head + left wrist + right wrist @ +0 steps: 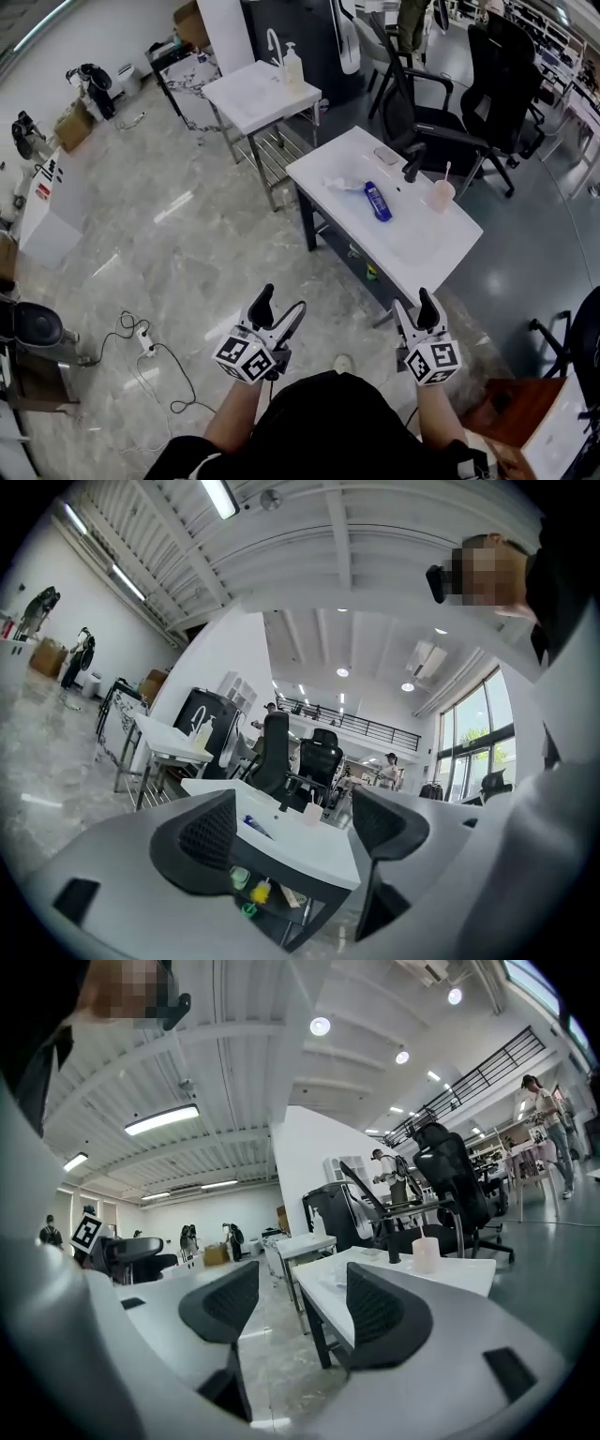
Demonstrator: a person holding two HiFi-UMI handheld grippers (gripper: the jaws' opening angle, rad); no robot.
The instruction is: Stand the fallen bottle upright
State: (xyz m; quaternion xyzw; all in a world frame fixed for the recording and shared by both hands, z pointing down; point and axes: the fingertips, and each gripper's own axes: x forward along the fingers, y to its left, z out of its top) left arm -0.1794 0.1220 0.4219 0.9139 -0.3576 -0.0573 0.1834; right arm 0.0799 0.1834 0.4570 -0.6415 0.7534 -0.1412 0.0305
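Observation:
A blue bottle (378, 202) lies on its side near the middle of a white table (422, 253), and shows small in the left gripper view (258, 827). Both grippers hang over the floor, well short of the table and near the person's body. My left gripper (282, 307) is open with nothing between its jaws (293, 829). My right gripper (415, 305) is open and empty too (302, 1304). A pale pink cup with a straw (439, 194) stands on the table right of the bottle, beside a black faucet (412, 165).
A second white table with a soap dispenser (292, 67) stands farther back left. Black office chairs (441, 103) sit behind the table. A cable and power strip (145, 342) lie on the marble floor at left. Small items sit on the shelf under the table (253, 892).

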